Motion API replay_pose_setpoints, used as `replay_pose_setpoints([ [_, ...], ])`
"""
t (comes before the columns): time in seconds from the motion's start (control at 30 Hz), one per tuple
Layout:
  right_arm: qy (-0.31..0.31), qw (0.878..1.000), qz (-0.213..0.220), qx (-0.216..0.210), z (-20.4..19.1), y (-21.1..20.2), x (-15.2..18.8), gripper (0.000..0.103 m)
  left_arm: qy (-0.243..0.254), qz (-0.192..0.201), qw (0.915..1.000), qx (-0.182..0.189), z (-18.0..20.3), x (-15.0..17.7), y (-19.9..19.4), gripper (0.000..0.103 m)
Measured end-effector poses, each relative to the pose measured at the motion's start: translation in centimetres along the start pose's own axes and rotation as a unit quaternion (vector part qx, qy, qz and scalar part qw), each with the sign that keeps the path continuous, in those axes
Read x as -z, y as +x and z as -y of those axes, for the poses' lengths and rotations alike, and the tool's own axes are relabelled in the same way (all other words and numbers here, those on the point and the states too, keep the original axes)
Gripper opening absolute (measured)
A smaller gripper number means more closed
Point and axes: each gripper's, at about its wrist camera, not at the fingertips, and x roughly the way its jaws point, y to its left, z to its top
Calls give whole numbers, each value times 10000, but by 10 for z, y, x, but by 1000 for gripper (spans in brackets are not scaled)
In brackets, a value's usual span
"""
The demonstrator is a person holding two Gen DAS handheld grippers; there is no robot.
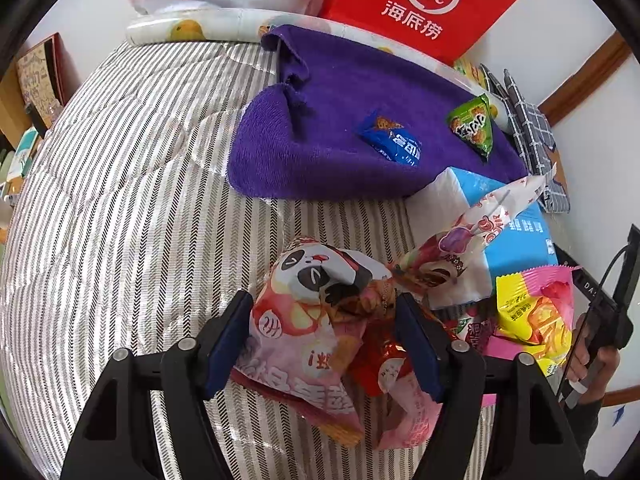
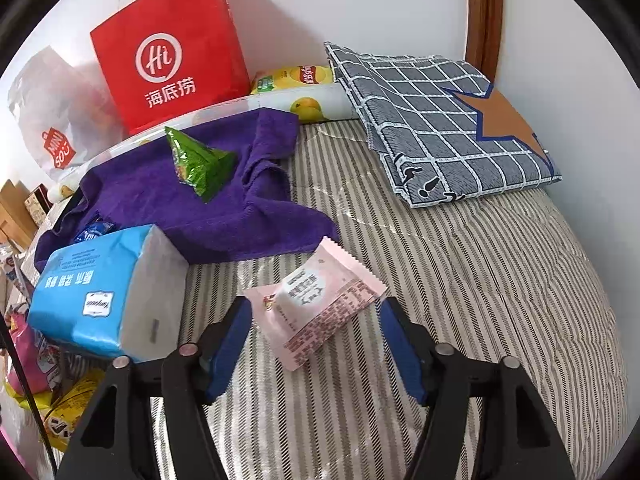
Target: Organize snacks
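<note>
Left wrist view shows the left gripper (image 1: 324, 340) low in the frame, its blue pads set either side of a pink panda-print snack bag (image 1: 308, 320) that lies crumpled on the striped bedcover (image 1: 120, 184). The left pad stands just clear of the bag. The right pad sits against the red wrapper (image 1: 380, 364) bunched beside it, and I cannot tell whether it presses, so the jaws read as parted around the bag rather than clamped. To grip well, the person should lower the fingers until the pads bracket the bag's fuller body, not the loose crinkled top, and keep the red wrapper out of the bite so only one snack lifts. More snacks crowd the lower right: a yellow-and-pink packet (image 1: 532, 312) and a star-print packet (image 1: 472, 240) resting on the blue tissue pack (image 1: 516, 240).

Right wrist view has the right gripper (image 2: 316, 340) open around a pale pink packet (image 2: 320, 300) lying flat at lower centre, with neither pad touching it. Flat film slips easily, so closing across the packet's puffed middle would, I judge, hold better than pinching a sealed edge. A green triangular packet (image 2: 200, 164) and a small blue packet (image 1: 394, 142) already sit on the purple towel (image 1: 340, 92) in the upper middle, the likely gathering spot.
</note>
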Motion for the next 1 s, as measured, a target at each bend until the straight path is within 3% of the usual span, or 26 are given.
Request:
replay_pose_setpoints([
  [0.13,35,9999,-112,-48,3,10,-4,68,-93,7,9999,84,-5,-2,0,61],
  [0.3,297,9989,-275,-224,8,24,-6,68,-103,-17,9999,101,-4,-5,3,61],
  [0.63,417,9982,-185,-384,-2,33,-14,69,-58,-27,9999,128,-1,-8,8,60],
  [0.67,368,9986,-158,-333,-4,34,-14,65,-67,-16,9999,131,-2,-7,8,60],
  [0.7,249,9994,-126,-198,-8,34,-12,53,-77,0,9999,135,-2,-7,8,58],
  [0.77,70,9999,-99,-77,-13,34,-11,45,-106,6,9998,176,-3,-6,7,57],
  [0.87,73,9997,-155,-164,-13,31,-9,38,-124,25,9998,181,-5,-4,3,55],
  [1.0,40,9999,-80,-143,-14,18,-4,38,-166,98,9996,222,-8,0,-6,55],
])
